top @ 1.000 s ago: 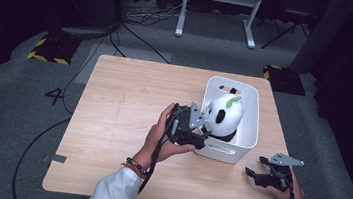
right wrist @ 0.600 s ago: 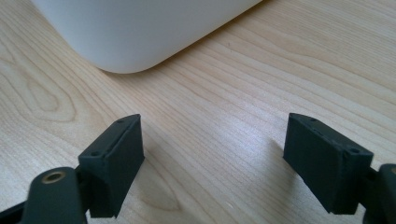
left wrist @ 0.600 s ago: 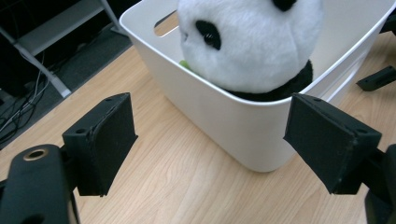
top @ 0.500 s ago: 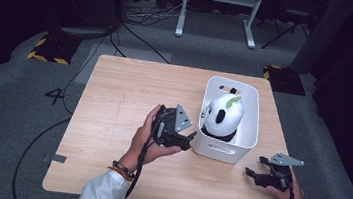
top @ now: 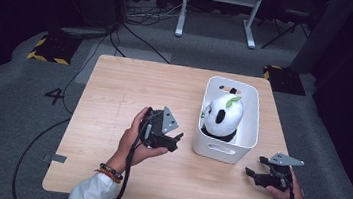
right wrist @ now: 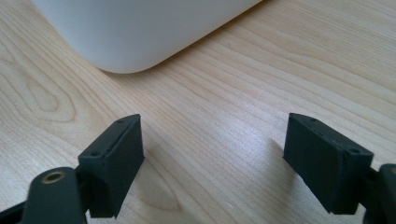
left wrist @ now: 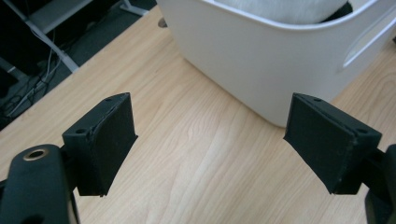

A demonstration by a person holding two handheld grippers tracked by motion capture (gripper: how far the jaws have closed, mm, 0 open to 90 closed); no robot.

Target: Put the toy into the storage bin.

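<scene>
Here my left gripper [top: 175, 142] sits in my left hand [top: 135, 140] over the surface [top: 114, 97], just left of the white bin [top: 250, 118]. Its jaws stand wide apart with nothing between them; in the left gripper view the pads [left wrist: 105, 140] frame bare wood, and the bin [left wrist: 261, 60] wall rises just beyond them, near but not touched.

My right gripper [top: 251, 173] rests low at the near right corner of the surface, held in my right hand [top: 287, 190]. Its jaws are also spread wide and hold nothing. In the right gripper view the pads [right wrist: 114, 158] hover close over the wood grain, and the bin's [right wrist: 140, 32] rounded near corner sits just ahead, apart from them.

The panda [top: 223, 116] sits upright inside the bin, a plush toy in white and black with a small green leaf on its head. It fills the near half of the bin and leans toward the left wall. In the left gripper view, a bit of its white fur [left wrist: 280, 9] shows above the rim. Neither gripper touches it.
</scene>
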